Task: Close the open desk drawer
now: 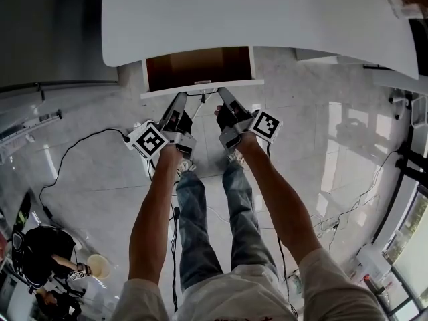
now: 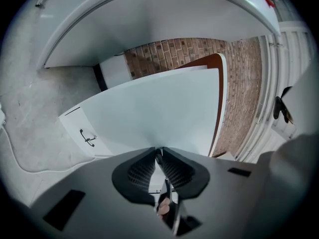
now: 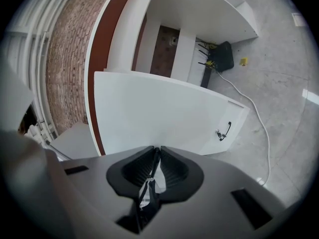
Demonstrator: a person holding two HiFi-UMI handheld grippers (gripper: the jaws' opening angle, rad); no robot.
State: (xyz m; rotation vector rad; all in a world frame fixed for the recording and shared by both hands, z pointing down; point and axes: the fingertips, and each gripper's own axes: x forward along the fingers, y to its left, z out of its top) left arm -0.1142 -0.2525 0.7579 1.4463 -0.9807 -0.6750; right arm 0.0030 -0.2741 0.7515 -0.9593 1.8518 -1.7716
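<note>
Drawer [image 1: 200,69] open, white desk [image 1: 267,12] — pale tiled floor [image 1: 301,126]

Left claw [image 1: 180,97] and right claw [image 1: 223,92] point forward side by side, each with jaws closed together.

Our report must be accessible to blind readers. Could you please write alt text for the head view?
Seen from above, a person holds the left gripper and right gripper, jaws together, at the white front of an open drawer under a white desk. The drawer's inside is brown; cables lie on the pale floor.
</note>
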